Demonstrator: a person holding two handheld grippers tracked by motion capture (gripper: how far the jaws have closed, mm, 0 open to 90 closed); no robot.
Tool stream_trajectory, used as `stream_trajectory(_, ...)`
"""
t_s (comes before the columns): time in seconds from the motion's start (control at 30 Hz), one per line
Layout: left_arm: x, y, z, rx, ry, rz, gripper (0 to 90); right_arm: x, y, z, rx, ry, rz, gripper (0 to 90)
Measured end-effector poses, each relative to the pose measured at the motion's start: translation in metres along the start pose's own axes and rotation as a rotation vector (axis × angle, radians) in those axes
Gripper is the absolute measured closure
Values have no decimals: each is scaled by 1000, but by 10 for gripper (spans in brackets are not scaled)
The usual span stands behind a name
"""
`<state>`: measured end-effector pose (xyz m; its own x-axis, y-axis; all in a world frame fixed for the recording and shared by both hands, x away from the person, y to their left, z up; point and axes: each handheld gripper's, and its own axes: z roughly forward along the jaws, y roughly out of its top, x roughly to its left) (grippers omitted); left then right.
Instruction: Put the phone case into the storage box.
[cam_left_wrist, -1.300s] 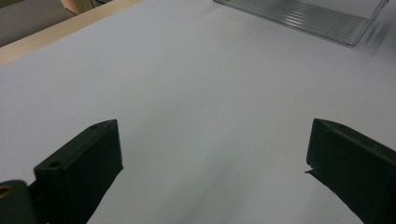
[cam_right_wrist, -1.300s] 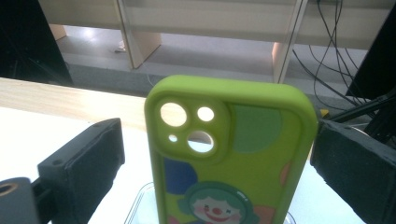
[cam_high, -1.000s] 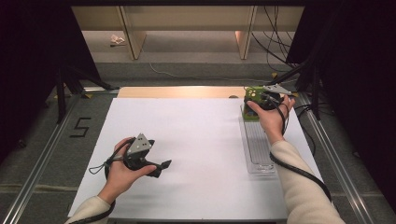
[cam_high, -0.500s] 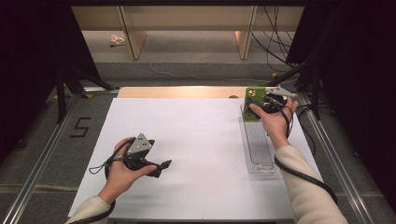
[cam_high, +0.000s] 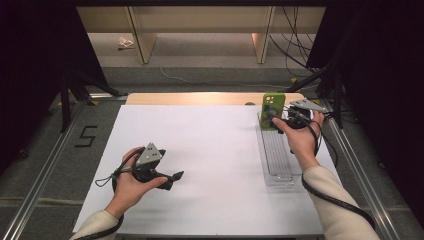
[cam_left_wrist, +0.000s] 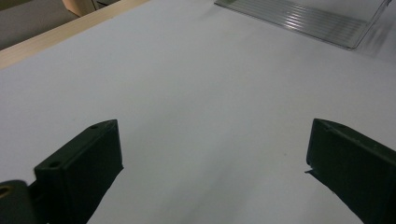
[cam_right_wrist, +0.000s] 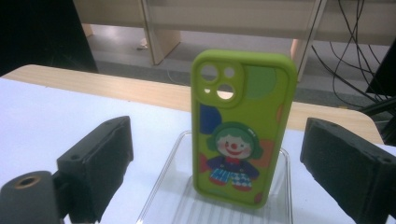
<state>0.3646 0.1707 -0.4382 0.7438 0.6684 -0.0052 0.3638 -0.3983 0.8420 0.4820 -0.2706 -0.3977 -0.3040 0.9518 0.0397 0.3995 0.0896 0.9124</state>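
high: green case (cam_high: 273, 111) upright | right claw (cam_right_wrist: 215, 154) view: clown print

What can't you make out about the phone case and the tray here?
- Case foot: in the right gripper view the clear tray wall blurs it, so what props it upright is unclear.
- Case front: both views show its back.
- Tray's near end: cut off by the bottom edge in the right gripper view.
- Right hand-held gripper jaws: in the high view the hand covers them.
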Motion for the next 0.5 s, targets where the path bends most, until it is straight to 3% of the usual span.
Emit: stream_trajectory(0.5, 0, 0, 0, 1, 1, -2, 32, 12, -8, -31, -25, 95, -47, 97)
